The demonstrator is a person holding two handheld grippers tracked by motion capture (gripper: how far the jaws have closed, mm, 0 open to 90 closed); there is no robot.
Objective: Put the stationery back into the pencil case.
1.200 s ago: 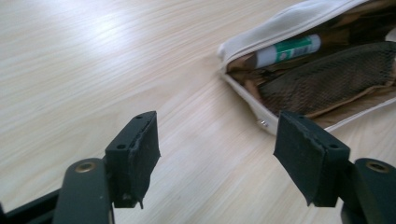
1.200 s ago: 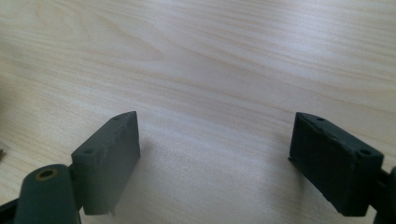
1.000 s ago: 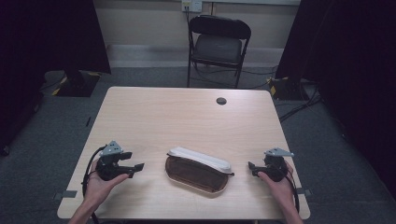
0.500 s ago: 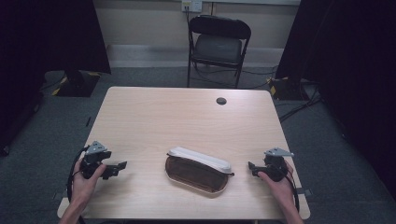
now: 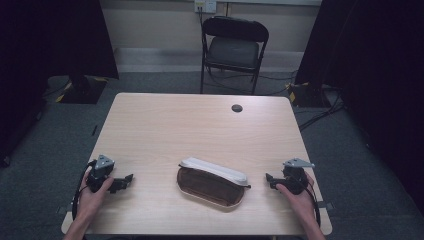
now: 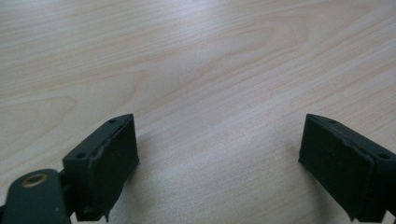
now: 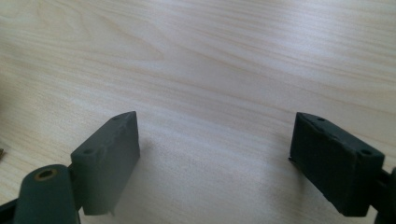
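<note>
A brown oval case point(image 5: 210, 186) with a white lid or pouch point(image 5: 214, 169) resting along its far edge lies at the near middle of the wooden table point(image 5: 200, 130). My left gripper point(image 5: 128, 179) rests on the table near the front left corner, well left of the case; its jaws have just been opening and stand open, with bare wood point(image 6: 219, 154) between them. At the front right my right gripper point(image 5: 268, 178) sits open, pointing toward the case, with only bare wood point(image 7: 215, 154) between its jaws.
A small dark round grommet point(image 5: 237, 108) is set in the table near the far edge. A black folding chair point(image 5: 233, 47) stands beyond the table. Cables point(image 5: 320, 112) lie on the floor at the right.
My left hand has drawn its gripper left and toward the near edge, away from the case, and lower onto the table. The right gripper has stayed put.
</note>
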